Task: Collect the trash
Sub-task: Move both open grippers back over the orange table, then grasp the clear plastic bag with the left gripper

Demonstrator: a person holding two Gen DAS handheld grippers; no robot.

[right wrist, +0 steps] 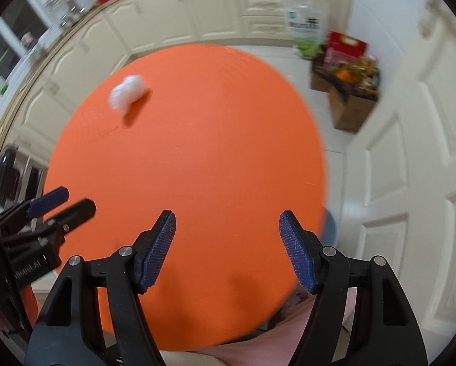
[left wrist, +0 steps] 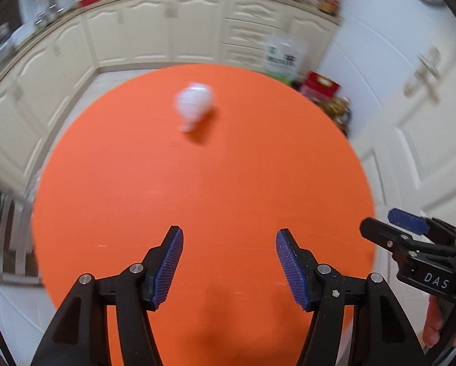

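Cream cabinets line the wall beyond an orange round table (a panelled door stands right).

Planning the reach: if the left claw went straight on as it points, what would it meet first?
Probably the crumpled white paper, lying slightly left of center on the orange table. The left claw is open; nothing shows between, though blur hides depth.

Round orange surface, fills most of the frame in both views; plain matte top with a few faint scuff marks. One item directly on it: crumpled white paper ball, blurred, sitting upper centre in the left wrist view, upper left in the right wrist view, casting a small shadow just beside it. The ball sits well in from the rim.
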